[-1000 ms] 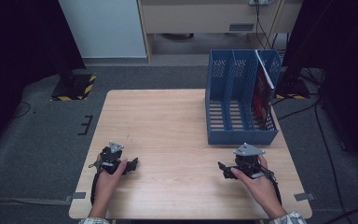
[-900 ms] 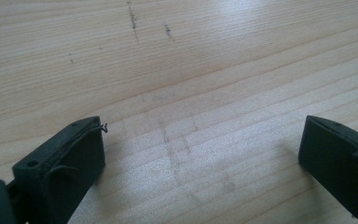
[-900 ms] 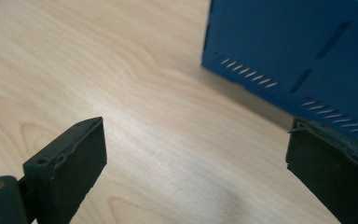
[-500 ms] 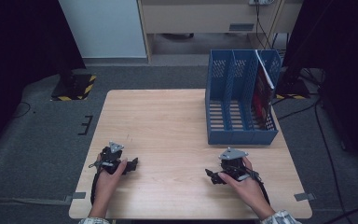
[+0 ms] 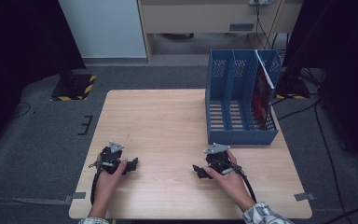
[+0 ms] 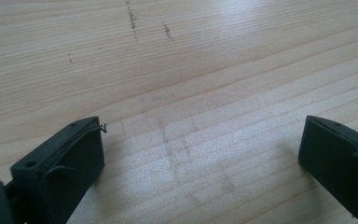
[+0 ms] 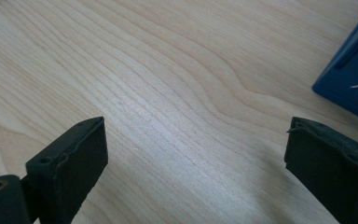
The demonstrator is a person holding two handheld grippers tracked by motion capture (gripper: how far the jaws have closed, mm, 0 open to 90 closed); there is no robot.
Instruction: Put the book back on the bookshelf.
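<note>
Blue file rack (image 5: 240, 100), three slots, red book (image 5: 261, 93) rightmost; both tools gape wide, holding nothing.

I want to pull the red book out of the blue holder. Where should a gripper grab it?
Probably the book's top edge, coming from above. It stands upright in the blue holder's rightmost slot, with walls on both flat sides and only the top sticking out. The right gripper is nearer and its jaws are open, so it seems the handier one.
</note>
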